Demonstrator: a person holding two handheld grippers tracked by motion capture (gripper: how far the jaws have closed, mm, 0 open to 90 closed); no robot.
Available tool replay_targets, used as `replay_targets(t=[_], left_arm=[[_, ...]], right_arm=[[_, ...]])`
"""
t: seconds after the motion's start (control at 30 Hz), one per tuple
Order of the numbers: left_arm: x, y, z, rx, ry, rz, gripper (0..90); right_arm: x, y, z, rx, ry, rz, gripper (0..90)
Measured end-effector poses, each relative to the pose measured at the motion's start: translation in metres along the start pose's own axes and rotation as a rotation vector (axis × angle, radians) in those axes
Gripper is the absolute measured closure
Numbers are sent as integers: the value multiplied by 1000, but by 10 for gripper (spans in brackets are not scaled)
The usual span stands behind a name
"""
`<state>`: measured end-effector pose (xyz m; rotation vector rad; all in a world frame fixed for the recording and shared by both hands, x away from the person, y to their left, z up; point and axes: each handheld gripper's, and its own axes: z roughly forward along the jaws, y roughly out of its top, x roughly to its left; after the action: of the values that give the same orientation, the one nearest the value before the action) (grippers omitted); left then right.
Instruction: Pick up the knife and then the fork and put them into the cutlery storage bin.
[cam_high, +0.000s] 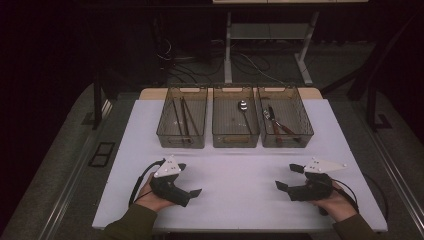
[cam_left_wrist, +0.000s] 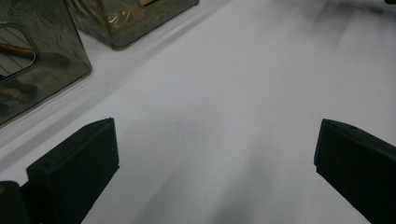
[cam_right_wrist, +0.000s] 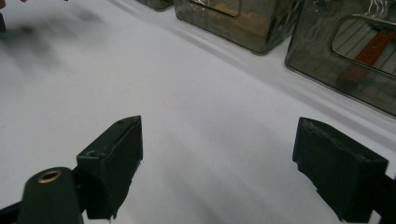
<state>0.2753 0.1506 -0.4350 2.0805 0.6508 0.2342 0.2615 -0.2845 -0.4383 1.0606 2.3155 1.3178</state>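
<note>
Bins (cam_high: 235, 131) glossy smoked clear plastic; tabletop (cam_high: 235, 170) matt white; spoon (cam_high: 244, 111) shiny metal.

The table (cam_high: 240, 165) is plain white, and the three bins (cam_high: 235, 117) on it are smoky, see-through brown-grey with a fine grid pattern on their floors. Both the left gripper (cam_high: 192, 179) and the right gripper (cam_high: 289, 176) are matte black with a pale grey three-cornered plate on top. The spoon (cam_high: 243, 107) is shiny silver, the tools (cam_high: 276, 124) in the right bin have reddish-brown handles, and the person's sleeve (cam_high: 131, 225) is olive green.
</note>
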Motion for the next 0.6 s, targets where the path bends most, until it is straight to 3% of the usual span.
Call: replay_targets(t=[0.6], left_arm=[[0, 0, -1, 1, -5, 2, 0]], right_arm=[[-2, -10, -7, 29, -11, -12, 161]])
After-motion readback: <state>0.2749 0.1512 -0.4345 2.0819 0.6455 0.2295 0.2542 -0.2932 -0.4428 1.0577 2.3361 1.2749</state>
